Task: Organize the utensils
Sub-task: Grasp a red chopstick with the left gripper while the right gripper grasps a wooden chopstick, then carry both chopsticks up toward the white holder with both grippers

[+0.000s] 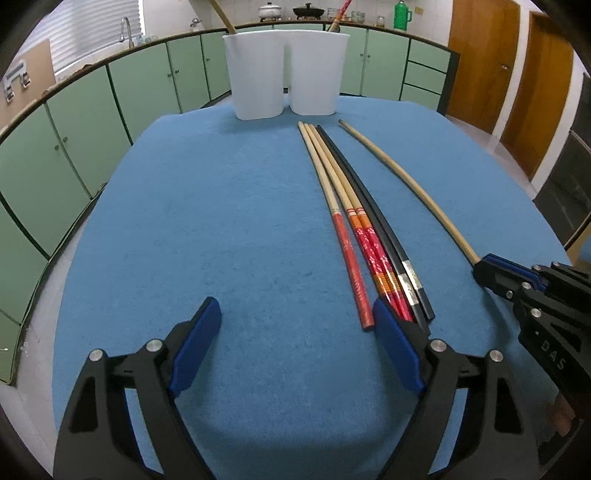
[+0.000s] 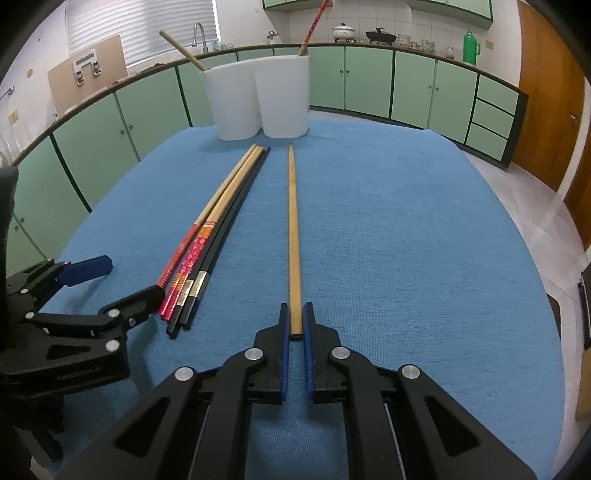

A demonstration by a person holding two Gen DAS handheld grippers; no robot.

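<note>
Two views, differing in what they reveal. Right wrist view shows the right gripper (image 2: 295,325) clenched on the near end of a plain wooden chopstick (image 2: 293,221), pads pressed to both sides of it; the left wrist view catches that grip only side-on at its right edge (image 1: 484,267). Left wrist view shows the left gripper (image 1: 295,325) spread wide, nothing between its blue pads (image 1: 195,347), right pad touching or just beside the near ends of the chopstick bundle (image 1: 354,225). Bundle lies just left of the plain wooden chopstick: red-handled and black sticks side by side, tips toward the white holder (image 2: 258,99). The blue cloth (image 2: 406,240) right of the plain wooden chopstick is open to the table edge; left of the bundle it is bare too. White holder stands at the far end of the cloth beyond the plain wooden chopstick's tip, two compartments: a wooden stick (image 2: 181,50) leans in the left, a red-patterned stick (image 2: 314,26) in the right.
</note>
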